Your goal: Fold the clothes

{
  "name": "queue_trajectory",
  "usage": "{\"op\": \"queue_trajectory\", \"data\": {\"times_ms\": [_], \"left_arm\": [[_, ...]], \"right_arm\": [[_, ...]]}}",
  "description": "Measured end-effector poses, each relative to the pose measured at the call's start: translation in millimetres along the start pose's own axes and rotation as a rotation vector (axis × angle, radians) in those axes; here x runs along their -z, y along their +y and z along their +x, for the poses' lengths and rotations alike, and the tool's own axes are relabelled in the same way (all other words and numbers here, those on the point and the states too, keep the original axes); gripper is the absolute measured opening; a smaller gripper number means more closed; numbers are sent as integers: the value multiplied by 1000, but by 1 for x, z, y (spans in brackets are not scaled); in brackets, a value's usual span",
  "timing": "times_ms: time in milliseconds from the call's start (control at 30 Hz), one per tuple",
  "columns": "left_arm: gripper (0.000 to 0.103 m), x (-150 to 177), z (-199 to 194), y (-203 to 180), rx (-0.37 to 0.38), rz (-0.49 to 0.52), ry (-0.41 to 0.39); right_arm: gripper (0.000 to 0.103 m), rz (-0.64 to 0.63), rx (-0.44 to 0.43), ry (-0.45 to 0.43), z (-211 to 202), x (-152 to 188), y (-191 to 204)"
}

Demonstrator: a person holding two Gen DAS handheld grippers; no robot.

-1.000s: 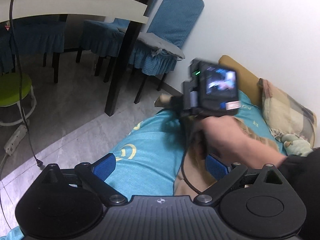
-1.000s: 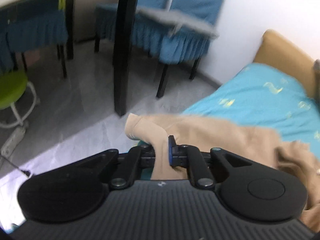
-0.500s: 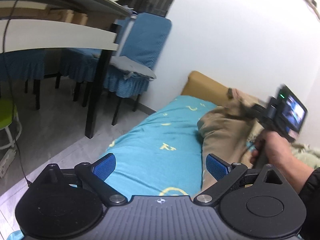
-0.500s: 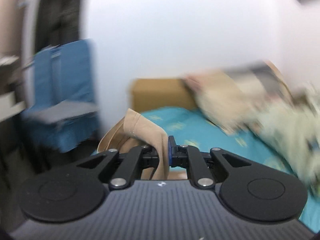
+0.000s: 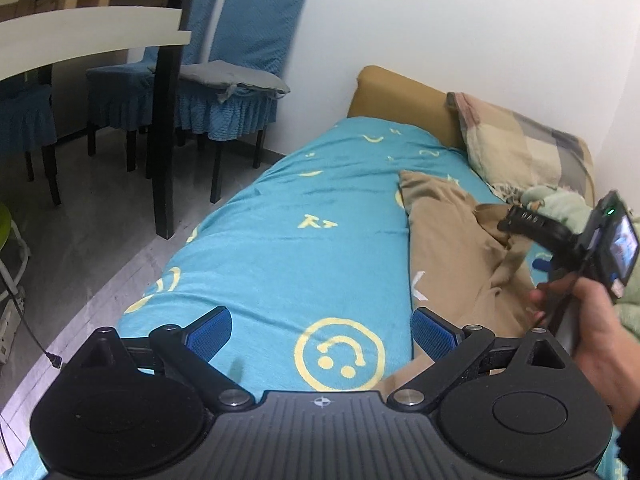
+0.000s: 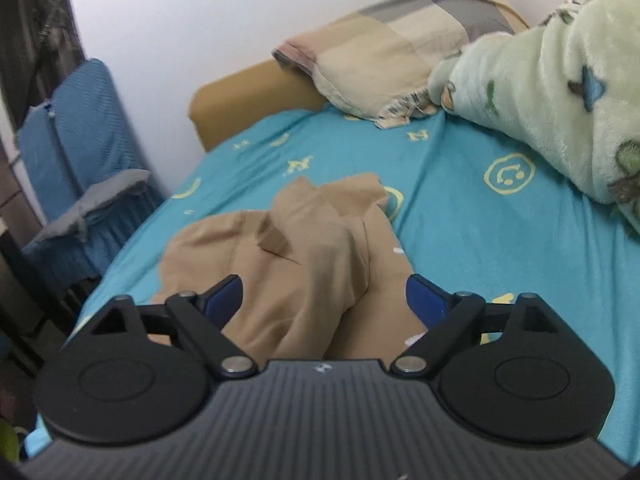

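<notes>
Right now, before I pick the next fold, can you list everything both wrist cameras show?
Tan cotton garment: one, crumpled, lying on the bed.
Turquoise smiley-print bedsheet: one, covering the bed.
Mustard padded headboard: one, against the white wall.
Beige-and-grey patchwork pillow: one, at the head of the bed.
Pale green fleece blanket: one, heaped beside the pillow.
Blue-covered chairs: at least two, at the dark-legged table.
Grey seat cushion: one, on the nearest chair.
Left hand-held gripper: open, empty, over the sheet.
Right hand-held gripper: open, above the garment.
Person's hand: one, holding the right handle.
</notes>
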State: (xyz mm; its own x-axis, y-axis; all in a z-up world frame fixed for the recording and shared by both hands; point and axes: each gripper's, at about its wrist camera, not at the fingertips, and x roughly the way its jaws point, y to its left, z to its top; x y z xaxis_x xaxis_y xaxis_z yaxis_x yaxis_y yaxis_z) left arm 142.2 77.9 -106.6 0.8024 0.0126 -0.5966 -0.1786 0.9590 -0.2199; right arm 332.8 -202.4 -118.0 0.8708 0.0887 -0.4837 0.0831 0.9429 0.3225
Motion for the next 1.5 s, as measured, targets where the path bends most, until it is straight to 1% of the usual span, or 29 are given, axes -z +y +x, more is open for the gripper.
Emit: {"op": "queue_trajectory", "data": {"times_ms": [167,367,433,467,567,667,733,900,1000,1100,1200,1267,1333,1500], "left_arm": [[98,0,-7,-7,9,52,-26],[98,0,-28,-16,44,102,-45],[98,-2,-35,-19,64,117,-32],[98,-2,-41,-19,72,118,-38],[98,0,-63,-24,102,152,-80],[98,3,-78,-32,95,181,-87],[99,4,-84,-33,109,177,-78],[99,8,-92,-38,124,182,-64],[99,11,-93,-42,117,196,-47],[99,15,-89,-45,95,207,-25],[99,17,-83,-41,84,185,16],[99,15,-79,-36,81,150,60],[99,9,-72,-28,83,123,123],[98,-18,-48,10,81,-19,312]], "right_arm": [[90,-48,-31,-32,-62,-5,3],[90,-82,-97,-51,-177,-2,5],[90,-79,-99,-63,-212,8,2],[90,-77,-100,-70,-230,14,1],[90,-72,-104,-88,-282,29,-3],[90,-70,-104,-106,-333,46,-6],[90,-88,-82,-119,-354,59,-7],[90,-94,-47,-109,-380,76,-13],[90,-99,-54,-107,-380,79,-13],[90,-89,-69,-96,-380,81,-13],[90,-91,-74,-93,-380,83,-14],[90,-81,-73,-79,-380,84,-17],[90,-52,-76,-50,-377,84,-22],[90,31,-84,12,-366,85,-36]]}}
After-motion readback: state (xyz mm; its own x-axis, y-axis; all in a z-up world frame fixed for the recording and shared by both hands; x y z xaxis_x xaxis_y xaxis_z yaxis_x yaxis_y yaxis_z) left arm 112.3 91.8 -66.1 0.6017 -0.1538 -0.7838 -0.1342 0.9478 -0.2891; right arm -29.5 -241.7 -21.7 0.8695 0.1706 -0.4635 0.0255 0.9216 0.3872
